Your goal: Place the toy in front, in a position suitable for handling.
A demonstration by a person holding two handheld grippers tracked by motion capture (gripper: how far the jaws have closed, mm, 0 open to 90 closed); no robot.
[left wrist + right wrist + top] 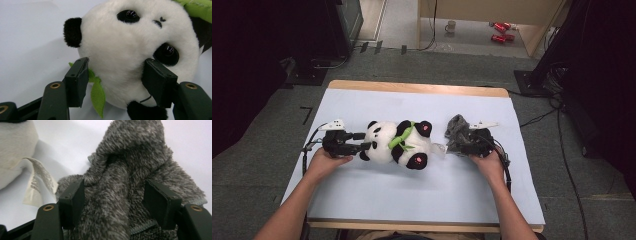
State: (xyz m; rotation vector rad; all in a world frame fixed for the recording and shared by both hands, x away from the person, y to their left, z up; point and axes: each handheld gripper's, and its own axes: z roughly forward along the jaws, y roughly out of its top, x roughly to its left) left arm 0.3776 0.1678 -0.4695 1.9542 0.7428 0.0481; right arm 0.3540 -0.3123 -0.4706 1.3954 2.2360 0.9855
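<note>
Desk (362, 200) with a pale blue top carries two soft things: one black-and-white plush panda toy (398, 142) with a green scarf, lying mid-desk, and one grey fuzzy cloth (457, 132) bunched just right of it. Left claw (115, 77) presses its half-spread jaws against the panda's head. Right claw (113, 202) straddles a fold of the cloth; whether it pinches, I cannot tell.

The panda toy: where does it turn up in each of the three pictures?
High view: the panda toy lies at mid-table, between the two grippers.
Left gripper view: its white head sits between the black jaws.
Right gripper view: a strip of its white body at the upper left edge.
Shared landmark: its cloth tag, beside the grey fleece cloth.
</note>
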